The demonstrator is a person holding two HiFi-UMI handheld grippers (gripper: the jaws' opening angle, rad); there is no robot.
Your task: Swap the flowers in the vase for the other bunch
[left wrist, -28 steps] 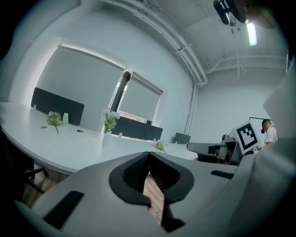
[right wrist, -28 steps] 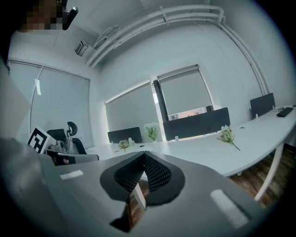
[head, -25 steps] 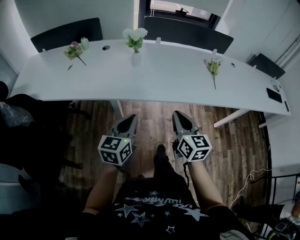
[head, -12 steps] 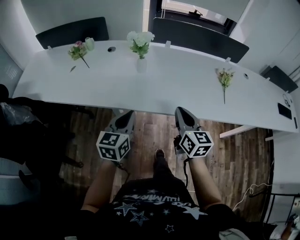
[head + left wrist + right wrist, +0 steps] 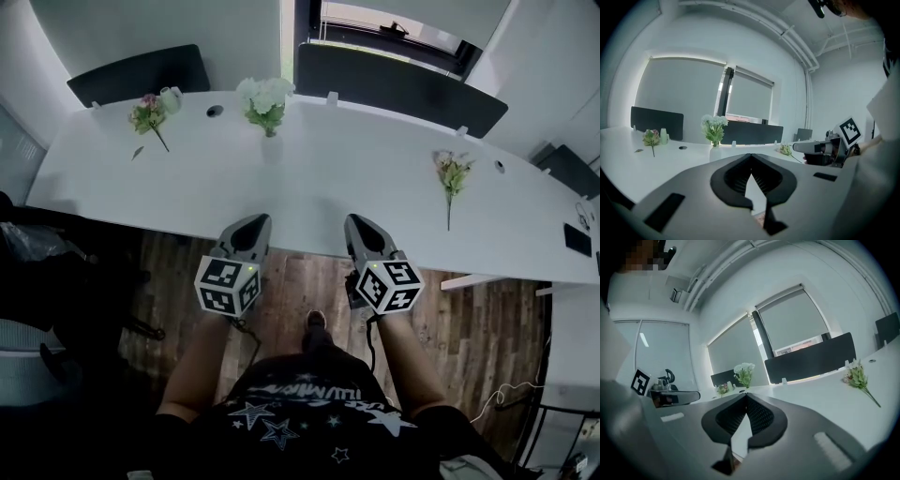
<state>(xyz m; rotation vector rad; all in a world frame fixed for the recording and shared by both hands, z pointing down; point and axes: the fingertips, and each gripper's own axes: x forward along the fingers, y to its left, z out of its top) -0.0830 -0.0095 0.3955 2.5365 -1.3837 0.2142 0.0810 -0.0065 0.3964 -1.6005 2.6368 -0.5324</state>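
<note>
A white vase (image 5: pixel 270 147) holding a bunch of white flowers (image 5: pixel 263 97) stands toward the back of the long white table (image 5: pixel 337 202). A second bunch with pale pink blooms (image 5: pixel 452 172) lies flat on the right of the table. A third small bunch with pink flowers (image 5: pixel 147 114) lies at the back left. My left gripper (image 5: pixel 255 221) and right gripper (image 5: pixel 353 221) hover side by side at the table's near edge, both shut and empty. The vase (image 5: pixel 714 152) and white flowers (image 5: pixel 744 371) show far ahead in both gripper views.
A small pale bottle (image 5: pixel 171 98) stands by the left bunch. Dark partition screens (image 5: pixel 398 82) line the far edge. A black phone (image 5: pixel 577 238) lies at the far right. A dark office chair (image 5: pixel 56 281) sits left of me, over wood flooring (image 5: pixel 487 328).
The person has stepped toward the table; both grippers moved forward together from over the floor to the table's near edge. Both stayed shut.
</note>
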